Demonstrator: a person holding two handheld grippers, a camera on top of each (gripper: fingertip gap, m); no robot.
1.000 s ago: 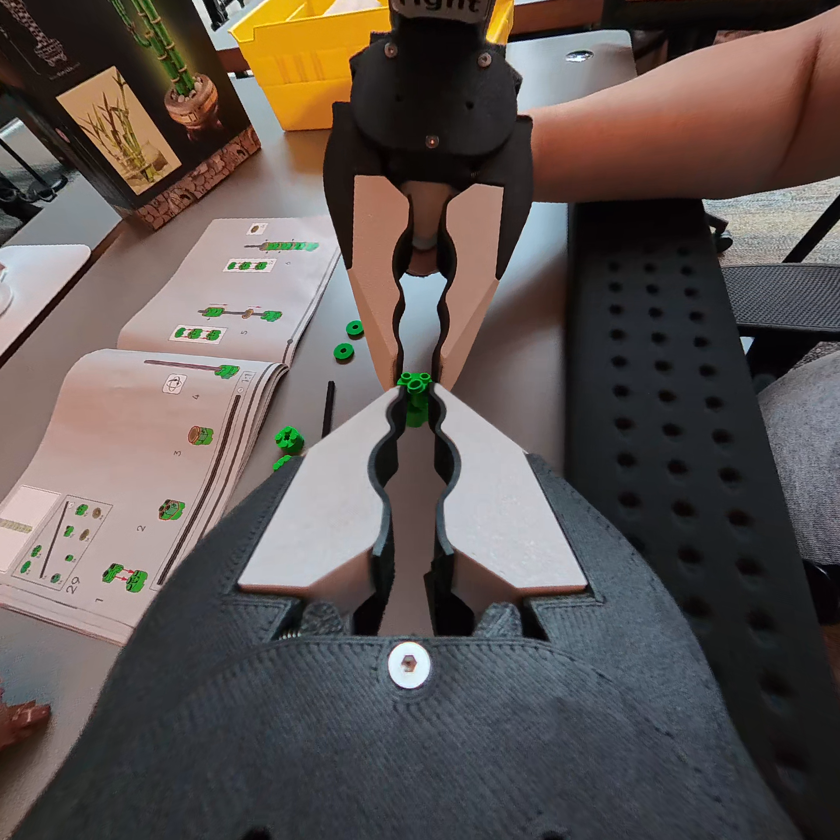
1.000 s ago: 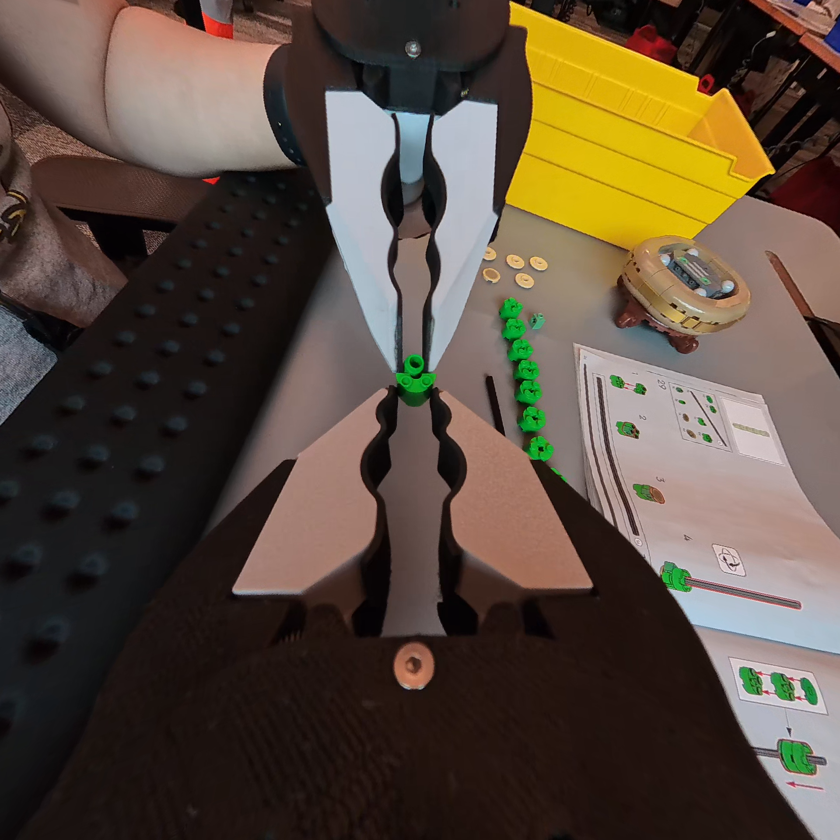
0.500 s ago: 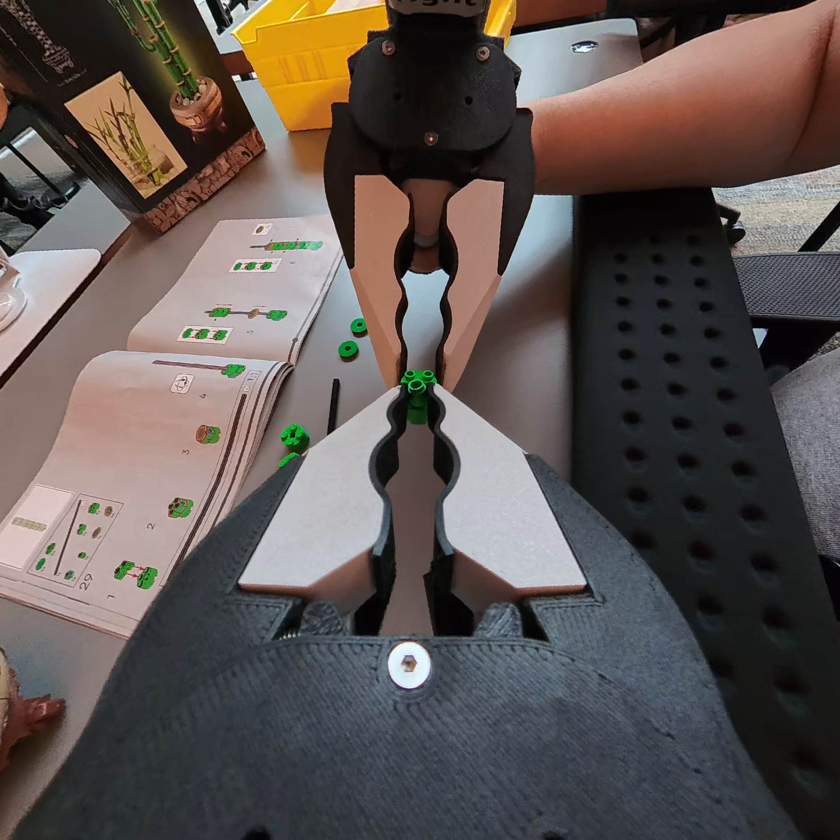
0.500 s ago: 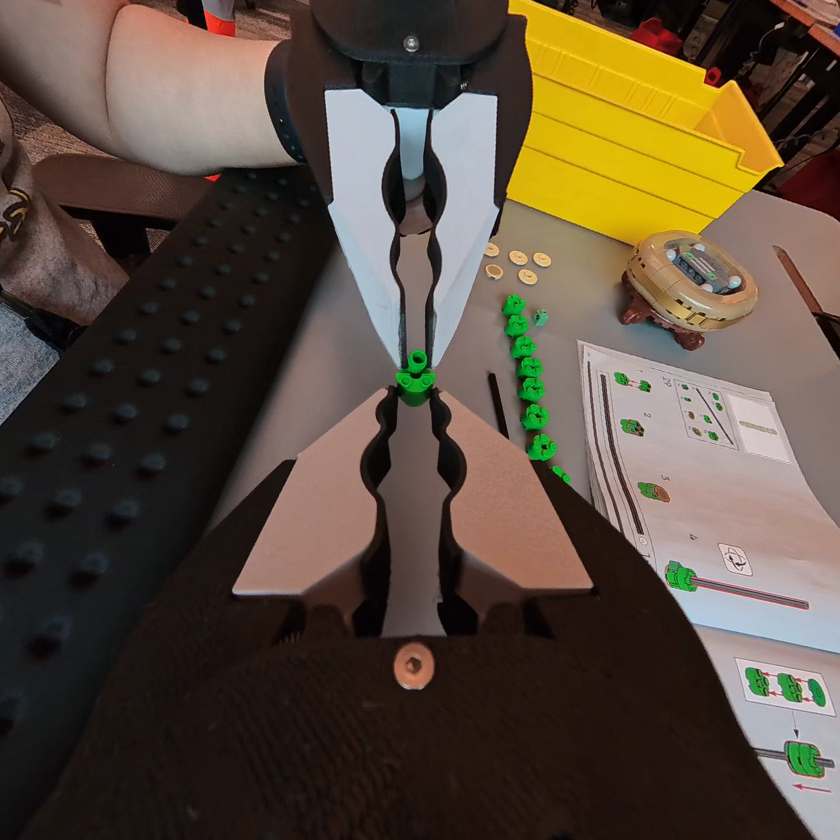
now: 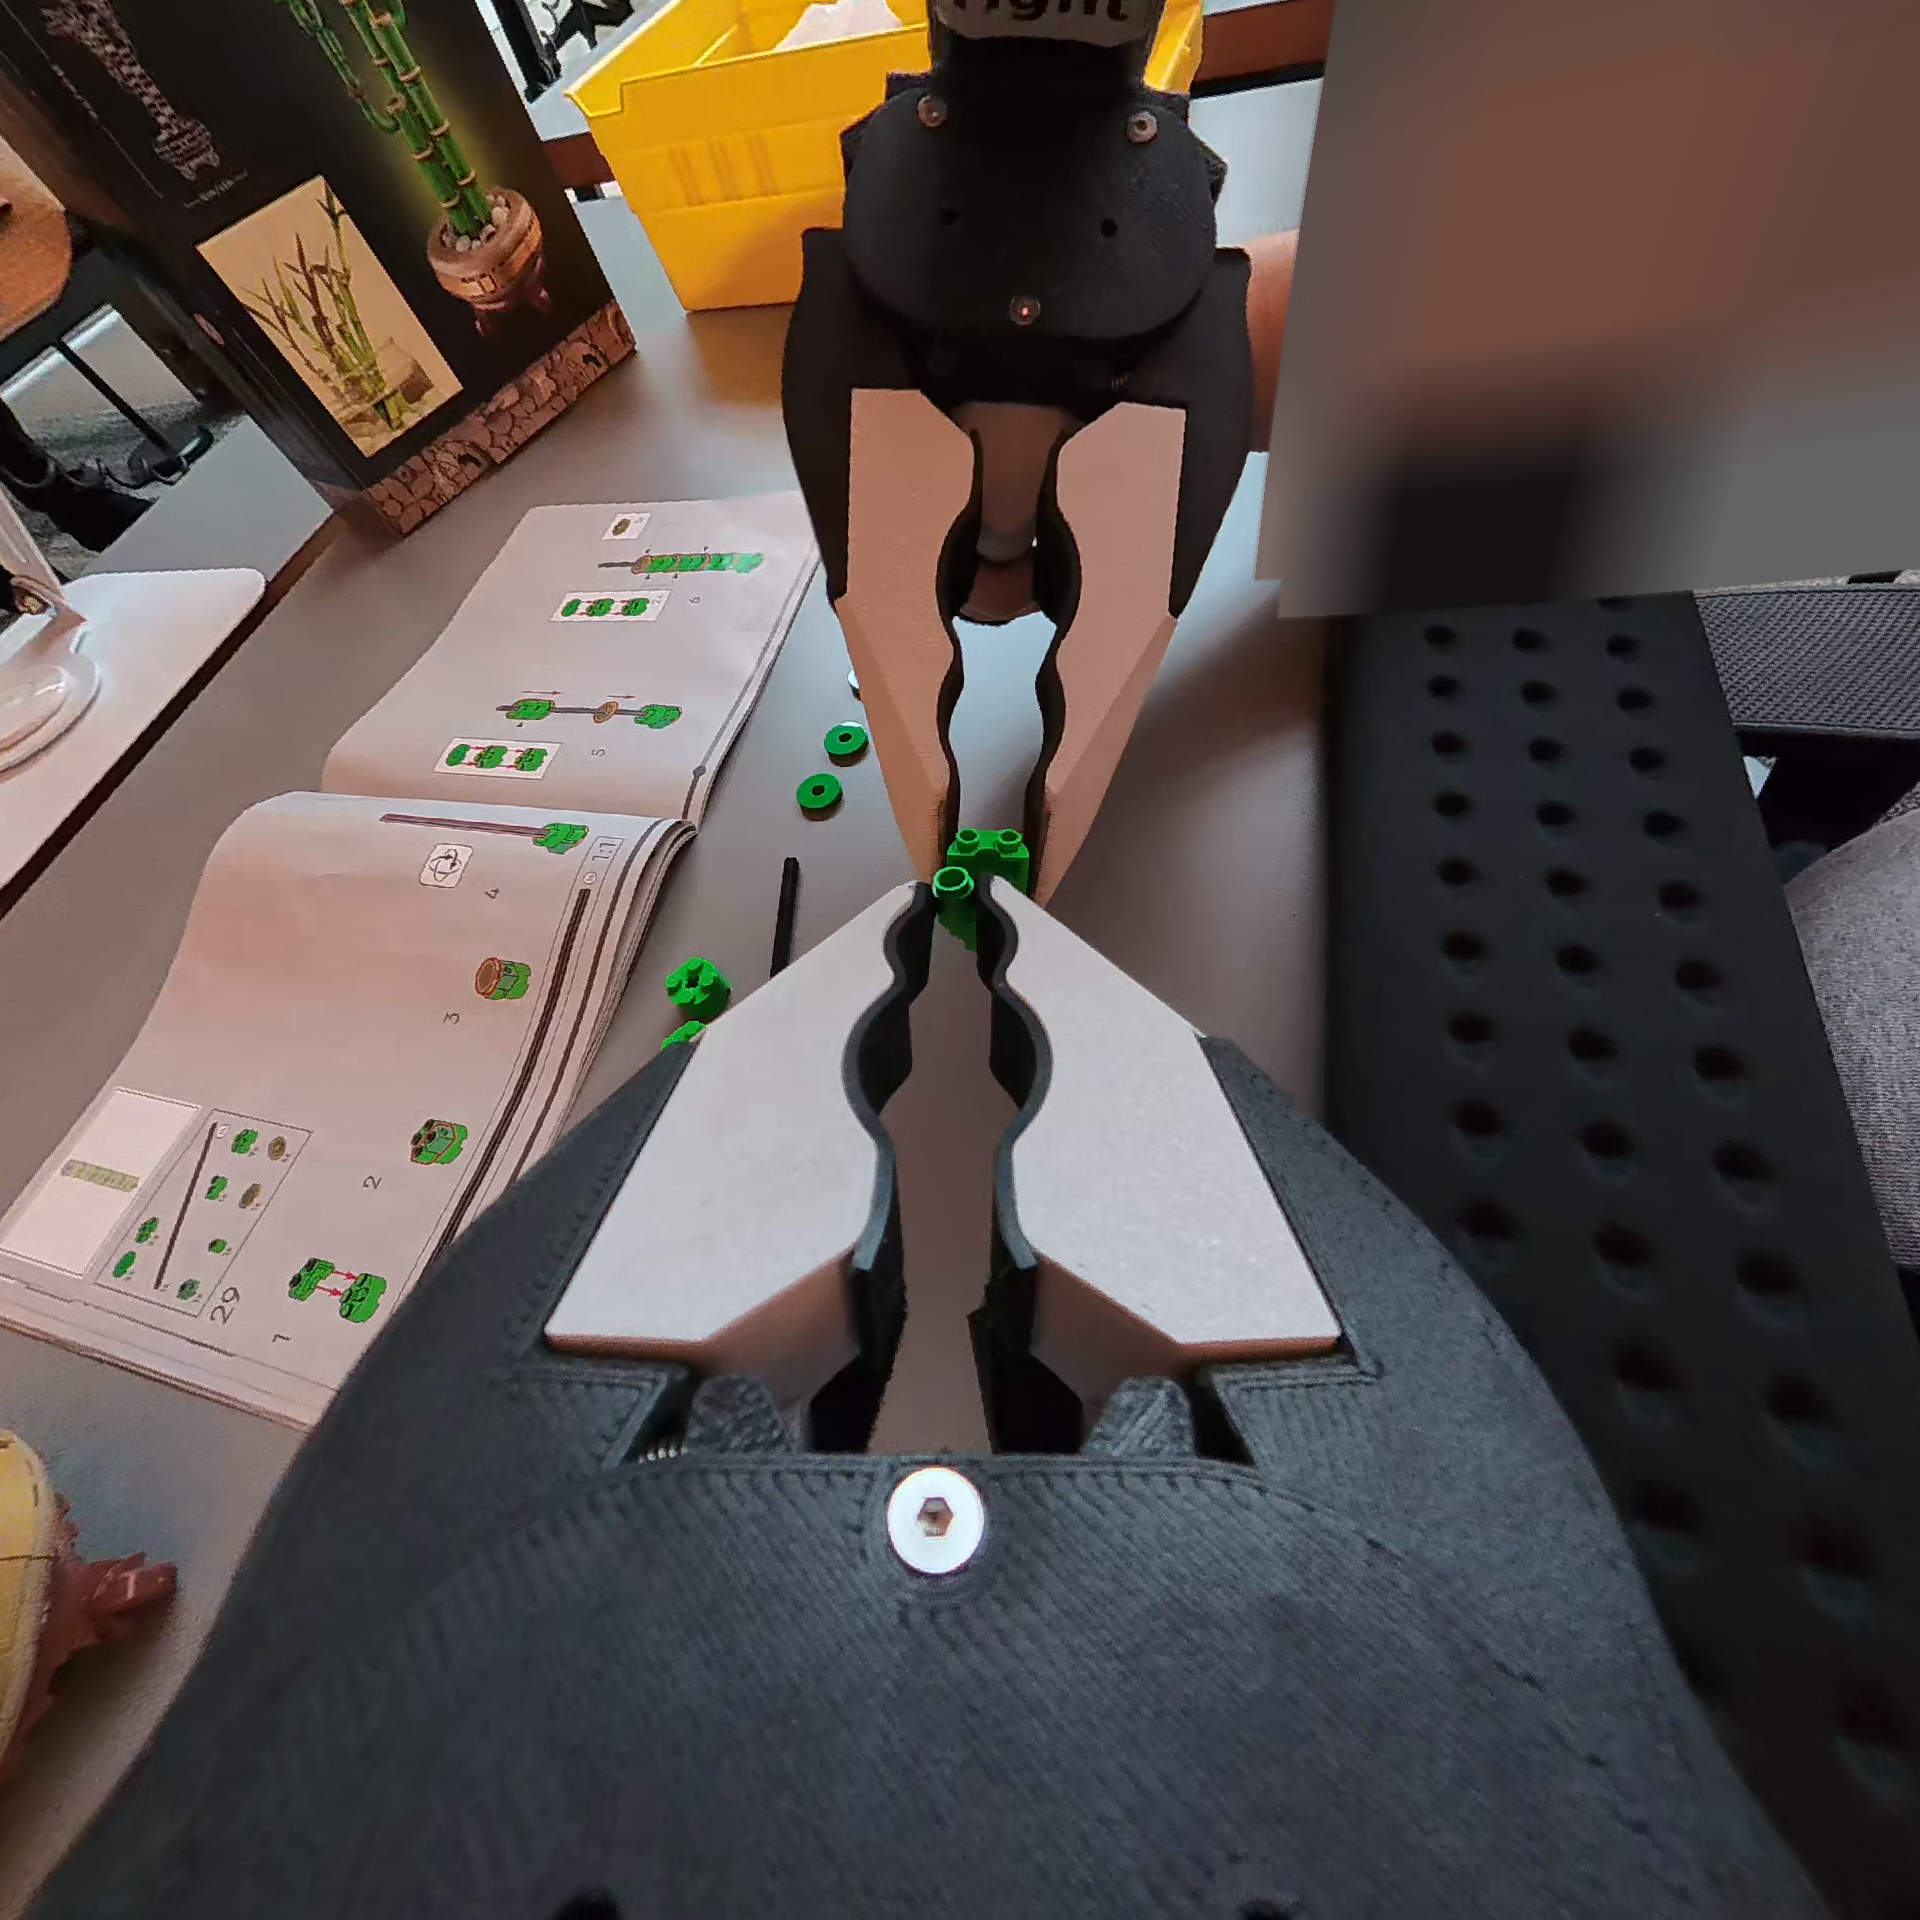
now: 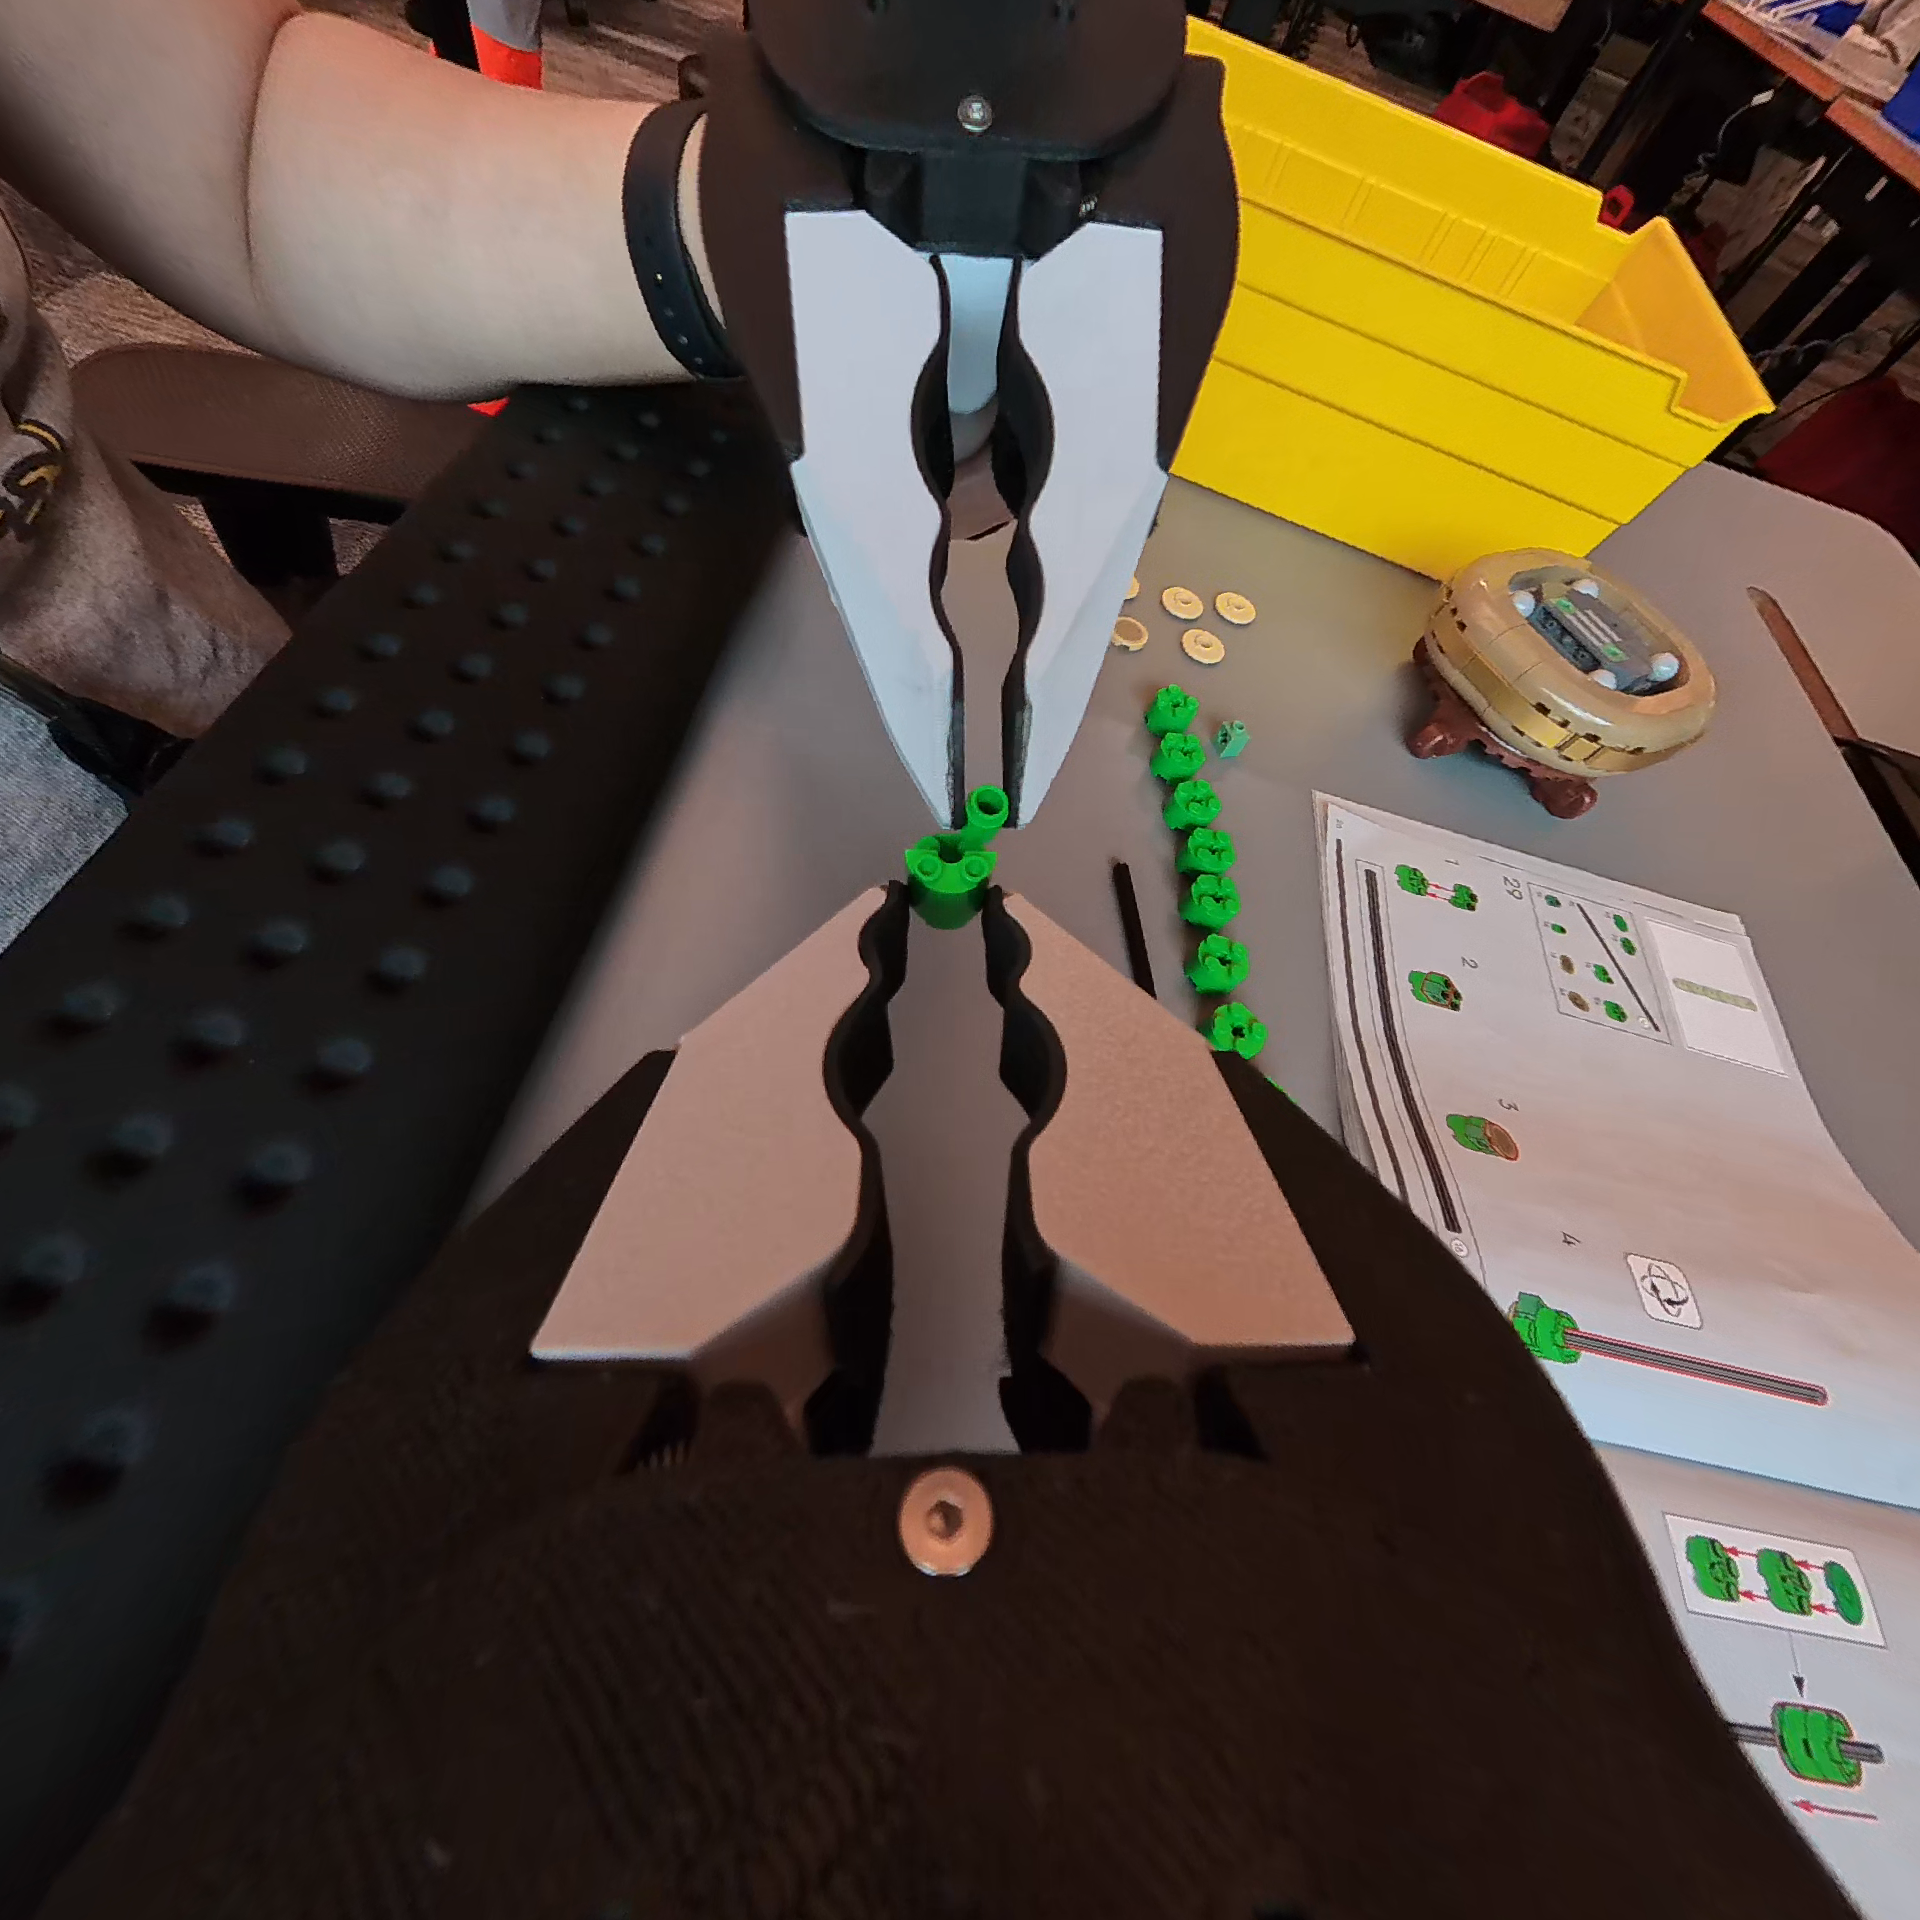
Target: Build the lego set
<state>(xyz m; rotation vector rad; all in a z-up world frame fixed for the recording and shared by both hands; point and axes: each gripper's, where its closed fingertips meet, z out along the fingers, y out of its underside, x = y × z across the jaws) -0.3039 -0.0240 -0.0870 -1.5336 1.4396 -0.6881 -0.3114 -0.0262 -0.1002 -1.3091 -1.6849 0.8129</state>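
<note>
My left gripper is shut on a small green one-stud piece. My right gripper is shut on a round green brick. The two grippers face each other tip to tip above the grey table. In the left wrist view the right gripper holds the round brick just right of and behind the small piece. In the right wrist view the left gripper holds the small piece just above and right of the brick, tilted; whether they touch is unclear.
An open instruction booklet lies left; in the right wrist view it lies right. A black axle rod, a row of green round bricks, tan round tiles, a pot model, a yellow bin, the set box and a black studded pad surround.
The small piece and the round brick were lined up stud to hole; now they sit offset sideways, the small piece tilted off the brick's centre. Both grippers stay shut.
</note>
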